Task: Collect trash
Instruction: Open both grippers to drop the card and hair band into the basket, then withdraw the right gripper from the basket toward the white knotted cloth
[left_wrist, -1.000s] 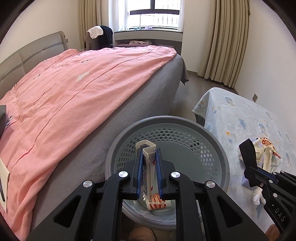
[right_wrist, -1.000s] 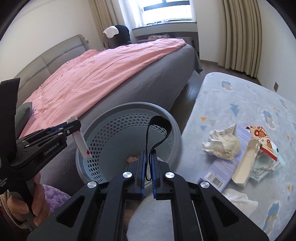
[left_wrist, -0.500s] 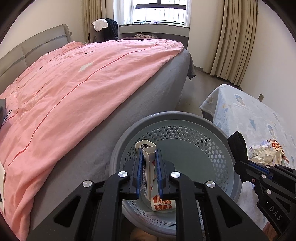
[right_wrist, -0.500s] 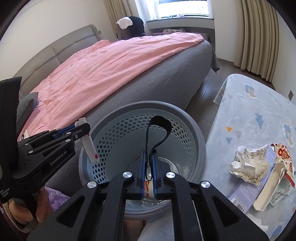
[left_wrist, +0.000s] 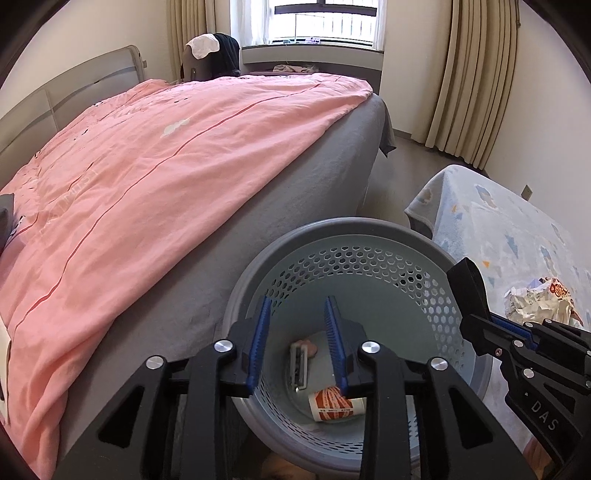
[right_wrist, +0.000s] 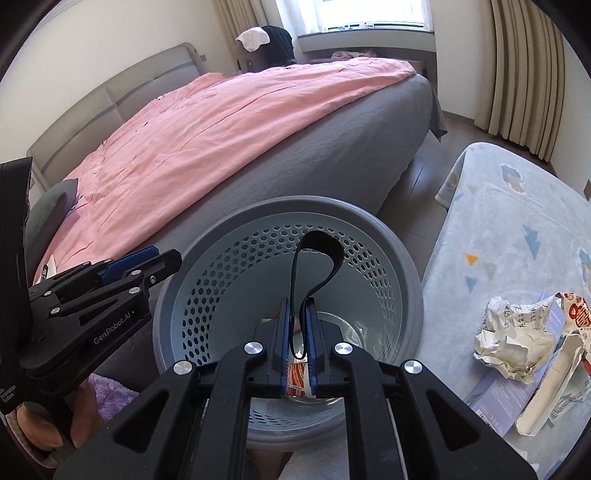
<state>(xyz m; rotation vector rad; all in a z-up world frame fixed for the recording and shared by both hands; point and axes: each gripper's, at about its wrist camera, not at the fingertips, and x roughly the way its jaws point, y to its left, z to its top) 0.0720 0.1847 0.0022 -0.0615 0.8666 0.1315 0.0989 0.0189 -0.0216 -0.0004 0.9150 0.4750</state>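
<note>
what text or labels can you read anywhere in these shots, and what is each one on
"DAS": on the right hand-held gripper, seen in the left wrist view.
"GenRobot.AI": on the left hand-held gripper, seen in the right wrist view.
Red print on the carton in the basket: too small to read.
Handwriting on the crumpled paper: illegible.
Red print on the snack wrapper: blurred.
</note>
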